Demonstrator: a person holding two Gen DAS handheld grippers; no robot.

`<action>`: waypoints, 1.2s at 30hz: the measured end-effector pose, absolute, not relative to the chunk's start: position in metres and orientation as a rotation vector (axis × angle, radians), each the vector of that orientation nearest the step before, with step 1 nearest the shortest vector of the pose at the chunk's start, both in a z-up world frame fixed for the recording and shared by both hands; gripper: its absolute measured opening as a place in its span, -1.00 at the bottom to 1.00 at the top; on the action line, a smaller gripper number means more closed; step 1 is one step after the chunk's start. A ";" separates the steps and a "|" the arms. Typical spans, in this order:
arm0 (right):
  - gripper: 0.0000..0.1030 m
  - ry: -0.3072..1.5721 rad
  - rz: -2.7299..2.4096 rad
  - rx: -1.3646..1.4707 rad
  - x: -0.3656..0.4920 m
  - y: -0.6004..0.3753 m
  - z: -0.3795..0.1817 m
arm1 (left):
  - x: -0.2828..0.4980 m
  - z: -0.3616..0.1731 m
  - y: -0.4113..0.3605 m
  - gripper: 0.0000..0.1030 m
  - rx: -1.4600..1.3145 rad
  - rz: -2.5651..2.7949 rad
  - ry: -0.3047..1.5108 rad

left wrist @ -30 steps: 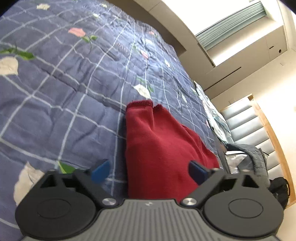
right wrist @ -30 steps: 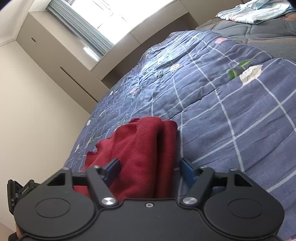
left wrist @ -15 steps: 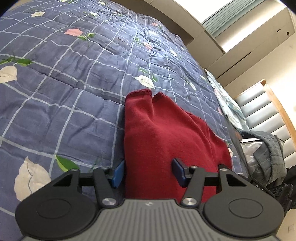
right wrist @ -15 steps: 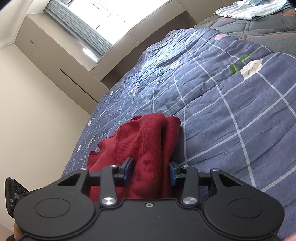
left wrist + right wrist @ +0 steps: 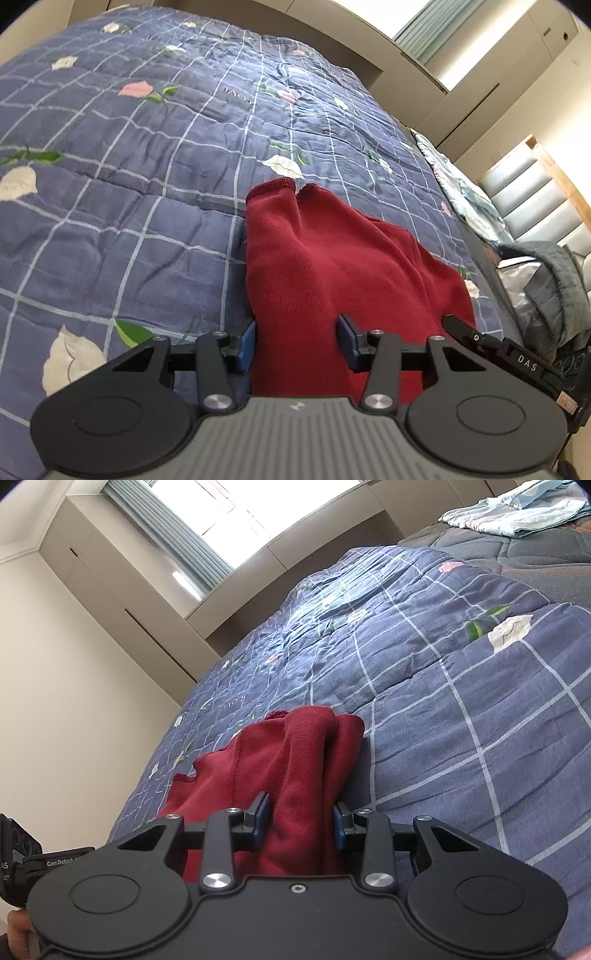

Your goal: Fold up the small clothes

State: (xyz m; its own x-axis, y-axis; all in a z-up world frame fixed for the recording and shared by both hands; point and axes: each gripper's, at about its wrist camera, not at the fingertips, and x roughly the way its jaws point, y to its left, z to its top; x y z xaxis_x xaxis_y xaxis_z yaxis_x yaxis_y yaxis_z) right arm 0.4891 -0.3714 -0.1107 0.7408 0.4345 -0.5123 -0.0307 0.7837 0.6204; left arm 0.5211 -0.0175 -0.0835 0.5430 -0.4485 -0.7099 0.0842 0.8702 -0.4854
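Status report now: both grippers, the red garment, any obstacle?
Left gripper closing, red garment between its fingers. Right gripper closing, same garment bunched between its fingers. Garment on blue quilt. No obstacle near.

You are working over a bed under a blue checked quilt (image 5: 155, 155) with flower prints. 1 red knit garment (image 5: 325, 266) lies bunched on it; pale blue folded cloth (image 5: 517, 509) rests at the far end.

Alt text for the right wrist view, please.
The right hand-held gripper is closing its jaws on a bunched fold of a red knit garment, which lies on a blue checked floral quilt. Cupboards and a bright window stand behind.
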 end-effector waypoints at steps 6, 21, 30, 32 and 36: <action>-0.61 0.661 0.282 0.580 0.484 -0.366 -0.103 | 0.514 -0.070 -0.030 -0.31 -0.333 -0.304 0.933; -0.70 0.630 0.310 0.582 0.474 -0.353 -0.064 | 0.502 -0.038 -0.028 -0.46 -0.365 -0.294 0.915; -0.71 0.641 0.397 0.595 0.461 -0.316 -0.032 | 0.477 -0.003 0.003 -0.47 -0.352 -0.247 0.889; -0.71 0.643 0.417 0.601 0.458 -0.303 -0.027 | 0.469 0.003 0.015 -0.47 -0.348 -0.229 0.882; -0.71 0.655 0.448 0.614 0.453 -0.272 -0.023 | 0.458 0.012 0.043 -0.47 -0.344 -0.187 0.877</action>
State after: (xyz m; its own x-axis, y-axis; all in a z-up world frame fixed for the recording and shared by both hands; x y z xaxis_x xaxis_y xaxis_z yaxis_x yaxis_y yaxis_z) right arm 0.4534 -0.2717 -0.0233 0.7109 0.5610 -0.4242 -0.1918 0.7349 0.6505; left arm 0.4582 0.0432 0.0118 0.6277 -0.2992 -0.7187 0.0198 0.9290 -0.3695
